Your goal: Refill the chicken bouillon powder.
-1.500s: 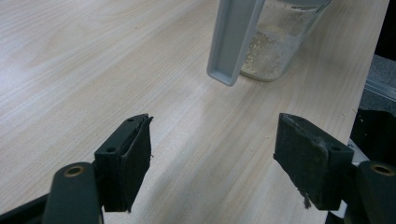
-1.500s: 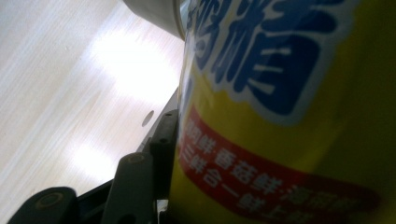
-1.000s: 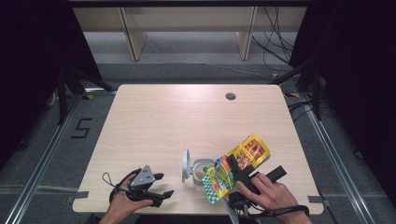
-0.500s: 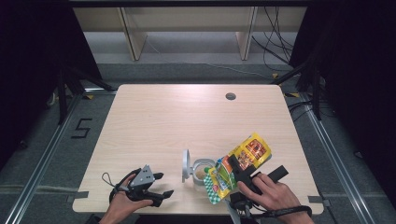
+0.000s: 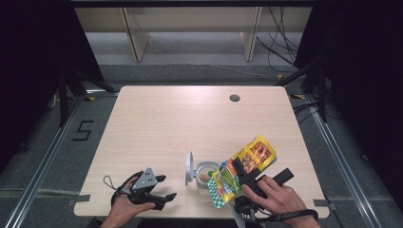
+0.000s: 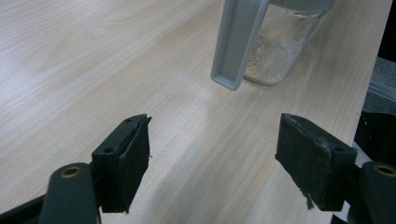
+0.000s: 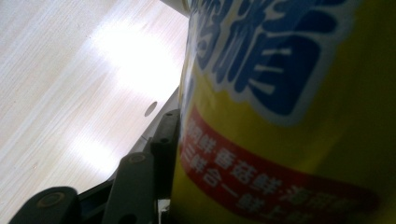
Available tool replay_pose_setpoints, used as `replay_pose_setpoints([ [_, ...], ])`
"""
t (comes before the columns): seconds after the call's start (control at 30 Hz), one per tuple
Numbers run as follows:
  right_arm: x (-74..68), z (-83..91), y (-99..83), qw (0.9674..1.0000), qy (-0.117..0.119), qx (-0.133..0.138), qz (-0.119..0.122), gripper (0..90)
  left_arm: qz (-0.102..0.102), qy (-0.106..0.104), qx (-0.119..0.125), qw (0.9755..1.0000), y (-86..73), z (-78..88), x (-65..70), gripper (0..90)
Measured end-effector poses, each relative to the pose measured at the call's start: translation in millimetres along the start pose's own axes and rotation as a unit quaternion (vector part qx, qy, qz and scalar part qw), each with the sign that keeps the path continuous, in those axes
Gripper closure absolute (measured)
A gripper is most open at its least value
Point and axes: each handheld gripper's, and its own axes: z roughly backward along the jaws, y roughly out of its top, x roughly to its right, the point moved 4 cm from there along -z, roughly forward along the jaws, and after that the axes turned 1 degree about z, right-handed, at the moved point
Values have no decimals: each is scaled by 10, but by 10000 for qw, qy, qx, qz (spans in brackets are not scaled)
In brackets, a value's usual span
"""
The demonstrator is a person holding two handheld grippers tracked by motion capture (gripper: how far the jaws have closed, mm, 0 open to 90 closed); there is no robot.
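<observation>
Two tools are working at the lower edge of the high view. Right tool (image 5: 237, 172) is clamping a yellow seasoning pouch (image 5: 247, 164), tilting its lower end over the clear jar (image 5: 205, 175) at lower centre of the bench (image 5: 190, 118). Jar's grey flip lid (image 5: 188, 168) is standing open on its left. Left tool (image 5: 161, 187) is resting at lower left, jaws apart and holding nothing, well apart from the jar.
</observation>
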Motion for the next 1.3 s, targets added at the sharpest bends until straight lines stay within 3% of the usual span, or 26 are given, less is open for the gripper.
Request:
replay_pose_setpoints([
  [0.2,0,1,-2,10000,59,17,30,567,10,-3,-2,10000,0,4,-3,253],
  [0.3,0,1,-4,10000,65,20,42,568,-102,40,-108,9999,-1,17,-22,253],
  [0.57,2,4,-2,10000,5,4,45,569,-74,17,-129,9999,0,23,-22,253],
  [0.7,0,4,0,10000,59,16,21,570,-14,30,6,10000,5,13,-7,253],
  [1.03,8,11,-14,10000,1,-30,74,571,-84,55,-56,9999,2,17,-24,253],
  [1.23,-3,9,-24,10000,-4,-37,27,571,56,24,61,10000,14,11,-6,253],
  [1.3,-3,14,-22,10000,67,-20,21,571,-47,24,59,10000,18,14,-19,253],
])
